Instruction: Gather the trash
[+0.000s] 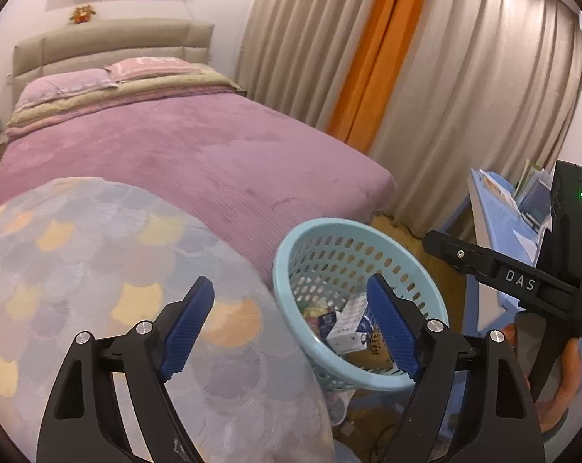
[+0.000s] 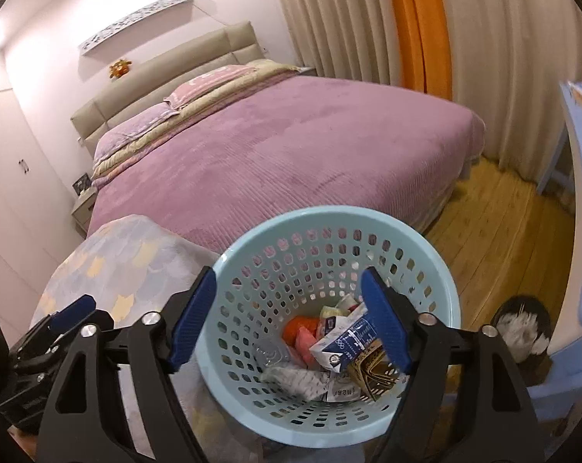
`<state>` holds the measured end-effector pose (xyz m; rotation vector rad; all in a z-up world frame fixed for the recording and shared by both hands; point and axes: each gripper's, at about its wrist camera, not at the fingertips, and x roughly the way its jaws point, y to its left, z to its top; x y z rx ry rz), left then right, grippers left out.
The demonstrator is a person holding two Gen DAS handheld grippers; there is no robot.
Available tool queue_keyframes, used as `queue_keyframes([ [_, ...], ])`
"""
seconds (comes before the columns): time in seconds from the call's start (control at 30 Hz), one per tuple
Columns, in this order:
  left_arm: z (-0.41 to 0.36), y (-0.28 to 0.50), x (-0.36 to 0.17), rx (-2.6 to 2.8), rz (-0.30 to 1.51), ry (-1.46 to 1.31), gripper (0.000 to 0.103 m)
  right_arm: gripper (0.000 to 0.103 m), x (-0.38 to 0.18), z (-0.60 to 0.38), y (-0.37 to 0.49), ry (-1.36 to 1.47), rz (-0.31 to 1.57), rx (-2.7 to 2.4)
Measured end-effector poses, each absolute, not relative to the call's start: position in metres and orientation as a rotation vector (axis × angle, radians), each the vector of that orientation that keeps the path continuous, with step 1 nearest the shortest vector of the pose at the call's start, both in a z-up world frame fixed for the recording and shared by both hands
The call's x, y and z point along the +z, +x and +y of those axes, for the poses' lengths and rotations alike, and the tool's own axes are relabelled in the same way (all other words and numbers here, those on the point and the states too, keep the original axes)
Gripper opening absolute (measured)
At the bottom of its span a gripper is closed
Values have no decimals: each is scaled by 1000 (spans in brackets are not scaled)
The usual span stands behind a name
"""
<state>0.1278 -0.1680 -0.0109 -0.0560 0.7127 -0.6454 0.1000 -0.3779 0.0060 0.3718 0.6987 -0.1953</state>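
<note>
- A patterned quilt (image 1: 98, 270) lies at the near left, on the foot of the bed (image 1: 175, 146).
- Left claw (image 1: 291, 332) is spread, nothing between its pads, straddling quilt and basket rim.
- The basket (image 2: 437, 281) stands beside the bed, trash (image 2: 329, 351) piled in its bottom.
- Right claw (image 2: 291, 320) hangs spread and empty over the basket.

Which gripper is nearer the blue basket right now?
Right. The right gripper hangs open directly over the blue basket, framing the trash inside. The left gripper, also open, sits off to the side, mostly over the patterned blanket.
</note>
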Motion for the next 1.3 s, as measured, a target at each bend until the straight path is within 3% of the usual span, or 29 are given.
queue_keyframes([
  [0.5,-120,92,-14,-527,641,-75,83,78,25,-325,76,197,630,-229],
  [0.7,-105,69,-37,-380,518,-29,83,78,16,-305,62,126,581,-261],
  [1.3,-90,68,-51,-371,497,-85,89,78,11,-295,28,101,451,-301],
])
